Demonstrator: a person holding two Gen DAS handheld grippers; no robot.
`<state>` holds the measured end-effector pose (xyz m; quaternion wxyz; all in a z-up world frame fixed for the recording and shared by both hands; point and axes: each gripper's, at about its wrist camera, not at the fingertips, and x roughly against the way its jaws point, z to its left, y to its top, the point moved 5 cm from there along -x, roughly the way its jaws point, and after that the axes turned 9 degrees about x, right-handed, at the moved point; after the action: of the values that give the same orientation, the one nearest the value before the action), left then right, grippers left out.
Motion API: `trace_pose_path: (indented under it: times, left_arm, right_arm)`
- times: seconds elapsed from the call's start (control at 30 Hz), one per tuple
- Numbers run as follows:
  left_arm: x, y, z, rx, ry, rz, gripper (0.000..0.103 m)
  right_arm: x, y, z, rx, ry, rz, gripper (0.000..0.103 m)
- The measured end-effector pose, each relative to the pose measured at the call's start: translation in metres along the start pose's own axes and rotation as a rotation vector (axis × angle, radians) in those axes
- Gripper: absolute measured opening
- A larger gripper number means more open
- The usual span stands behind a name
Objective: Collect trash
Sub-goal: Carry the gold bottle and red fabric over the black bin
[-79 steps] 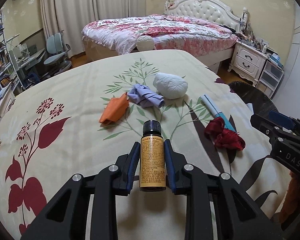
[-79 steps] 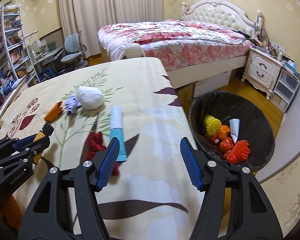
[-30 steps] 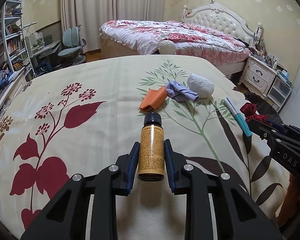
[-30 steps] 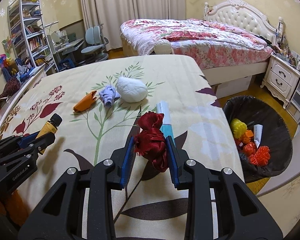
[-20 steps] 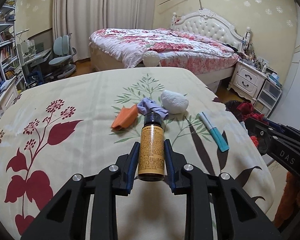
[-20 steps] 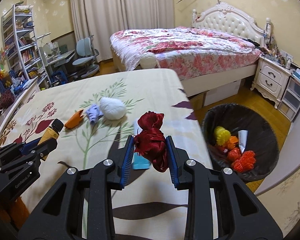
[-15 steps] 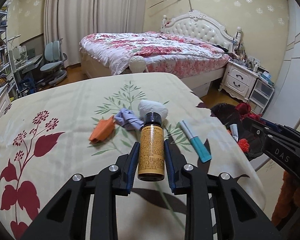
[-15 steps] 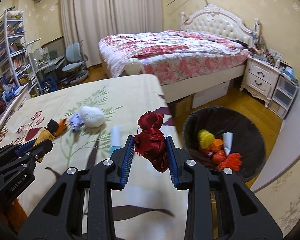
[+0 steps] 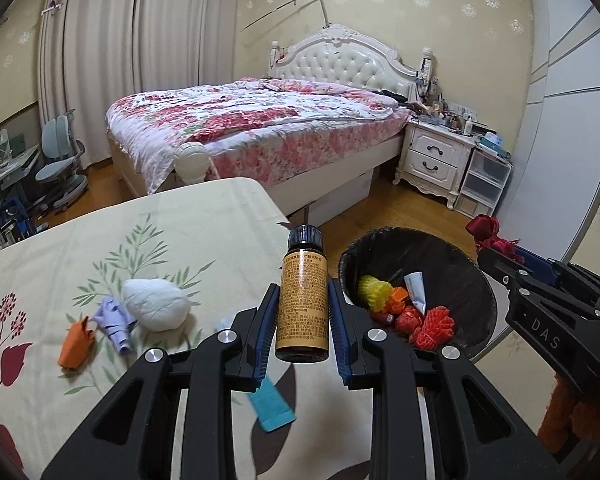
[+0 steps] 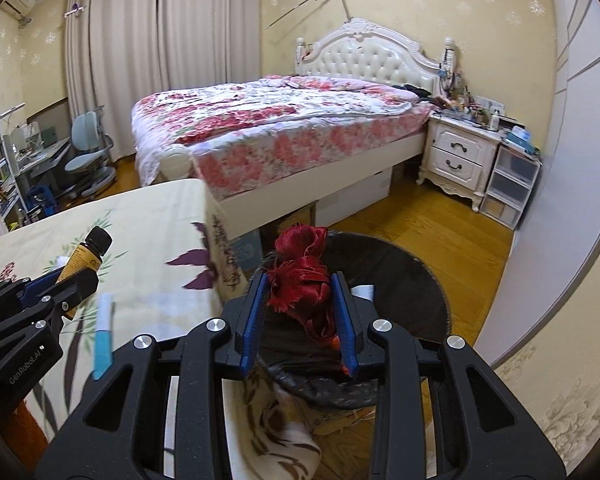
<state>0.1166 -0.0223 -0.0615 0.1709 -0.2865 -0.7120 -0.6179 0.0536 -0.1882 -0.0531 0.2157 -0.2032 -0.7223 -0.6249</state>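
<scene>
My left gripper (image 9: pixel 302 312) is shut on a small amber bottle (image 9: pixel 303 300) with a black cap, held above the table's right edge next to the bin. The bottle also shows in the right wrist view (image 10: pixel 85 256). My right gripper (image 10: pixel 303 300) is shut on a crumpled red cloth (image 10: pixel 300 268) and holds it over the black-lined trash bin (image 10: pixel 428 296). In the left wrist view the bin (image 9: pixel 452 256) holds yellow, orange and red trash. A white wad (image 9: pixel 156 310), a lilac scrap (image 9: pixel 114 322), an orange scrap (image 9: pixel 74 340) and a blue-white tube (image 9: pixel 270 400) lie on the table.
The table carries a cream cloth (image 9: pixel 172 240) with leaf prints. A bed with a floral quilt (image 9: pixel 252 120) stands behind. A white nightstand (image 9: pixel 434 160) and plastic drawers (image 9: pixel 482 188) stand at the right wall. Office chairs (image 9: pixel 60 164) stand at the left.
Both grippers have swung right, away from the table's middle toward the bin. The right gripper with the red cloth now hangs over the bin. The left gripper with the bottle is at the table's edge.
</scene>
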Motion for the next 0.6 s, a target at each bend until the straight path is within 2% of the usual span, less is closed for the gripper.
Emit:
trace_pose_path:
  times: [0.3, 0.6]
  left_arm:
    - [-0.047, 0.008, -0.038, -0.041, -0.012, 0.039, 0.027]
    - [-0.073, 0.01, -0.06, -0.077, 0.004, 0.048, 0.027]
  right_arm:
    - [-0.025, -0.003, -0.035, -0.045, -0.044, 0.014, 0.032]
    - [-0.049, -0.008, -0.058, -0.092, -0.078, 0.04, 0.032]
